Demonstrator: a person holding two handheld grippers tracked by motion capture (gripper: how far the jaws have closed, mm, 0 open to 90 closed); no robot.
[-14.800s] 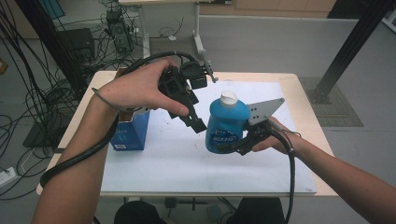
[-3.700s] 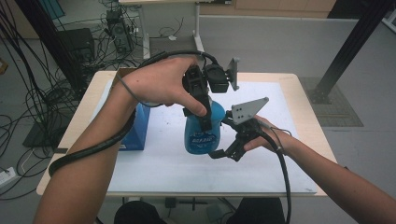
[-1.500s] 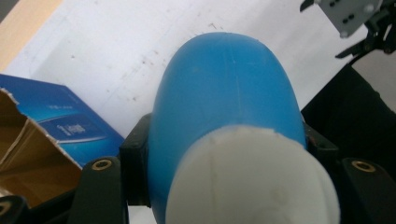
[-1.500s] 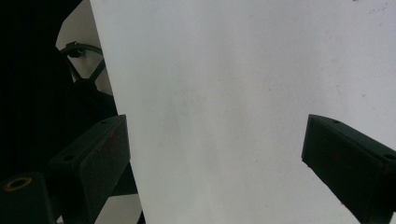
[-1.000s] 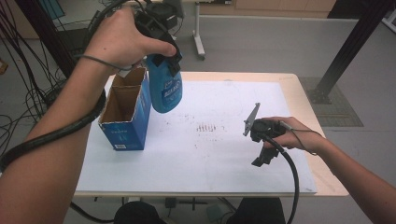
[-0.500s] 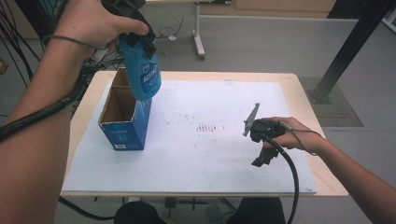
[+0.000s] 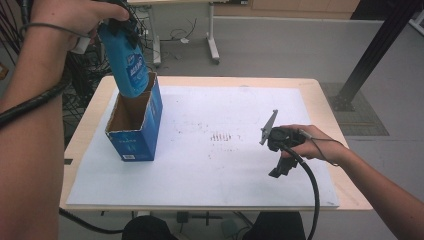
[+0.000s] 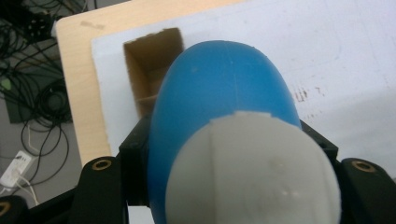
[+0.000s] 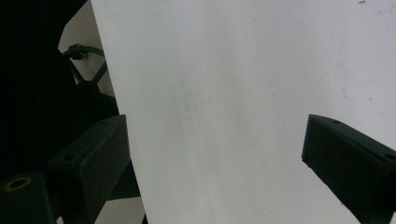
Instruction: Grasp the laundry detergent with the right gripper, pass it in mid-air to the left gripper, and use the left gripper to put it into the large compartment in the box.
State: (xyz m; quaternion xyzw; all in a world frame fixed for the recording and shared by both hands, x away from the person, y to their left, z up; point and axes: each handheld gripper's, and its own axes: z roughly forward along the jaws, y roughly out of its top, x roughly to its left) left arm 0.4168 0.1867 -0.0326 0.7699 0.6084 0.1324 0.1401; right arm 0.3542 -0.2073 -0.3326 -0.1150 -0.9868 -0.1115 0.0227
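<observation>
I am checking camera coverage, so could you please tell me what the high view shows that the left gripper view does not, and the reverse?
High view alone: the right gripper resting open on the white sheet, the person's forearms, the printed blue outside of the box, and the floor and desk legs beyond the table.

Left gripper view alone: the bottle's white cap seen end-on, the left gripper's jaws pressed against the bottle's sides, and a power strip on the floor.

Both: the blue bottle poised over the open box, the sheet and the table.
</observation>
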